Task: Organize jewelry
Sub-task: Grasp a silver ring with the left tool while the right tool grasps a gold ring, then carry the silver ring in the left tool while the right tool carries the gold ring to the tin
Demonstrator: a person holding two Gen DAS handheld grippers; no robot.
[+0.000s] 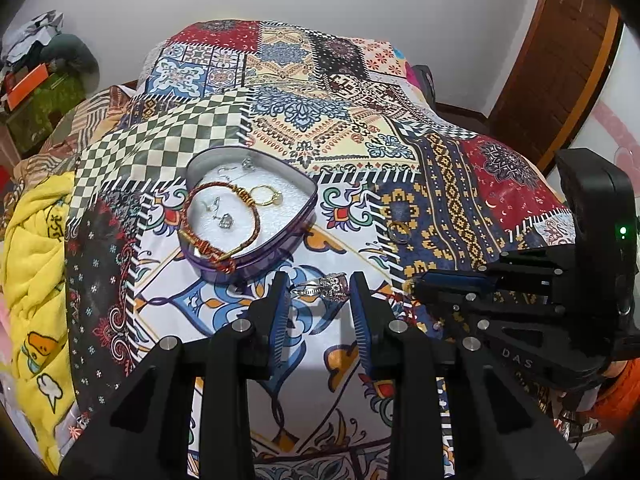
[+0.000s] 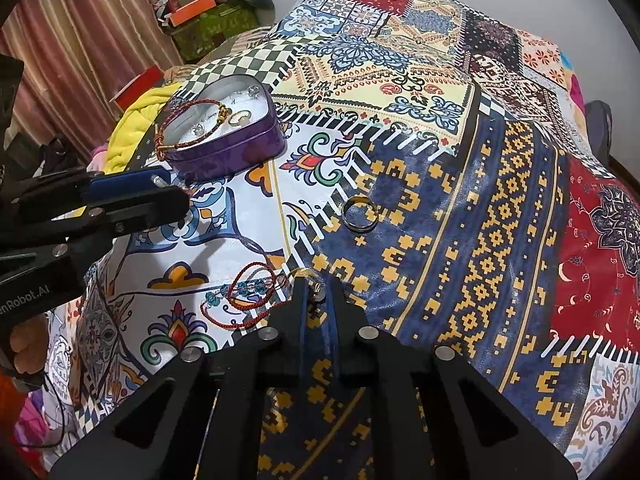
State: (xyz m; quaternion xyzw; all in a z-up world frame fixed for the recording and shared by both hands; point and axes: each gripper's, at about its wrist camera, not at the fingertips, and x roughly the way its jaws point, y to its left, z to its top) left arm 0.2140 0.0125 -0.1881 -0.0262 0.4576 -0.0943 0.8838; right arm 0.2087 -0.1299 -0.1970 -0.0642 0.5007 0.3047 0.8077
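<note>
One small charm [image 2: 318, 289], half-hidden between jaws.

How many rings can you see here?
3. A gold ring lies inside the purple tin. A silver ring sits on the bedspread between the left fingers. A dark ring lies alone on the blue patch. Small ones in the tin may be hidden.

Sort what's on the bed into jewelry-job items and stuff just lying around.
Job:
purple tin holding a red bracelet and gold ring
silver ring between the left gripper fingers
dark band ring
red beaded cord bracelet at the right gripper

Lying about:
yellow blanket
orange box
</note>
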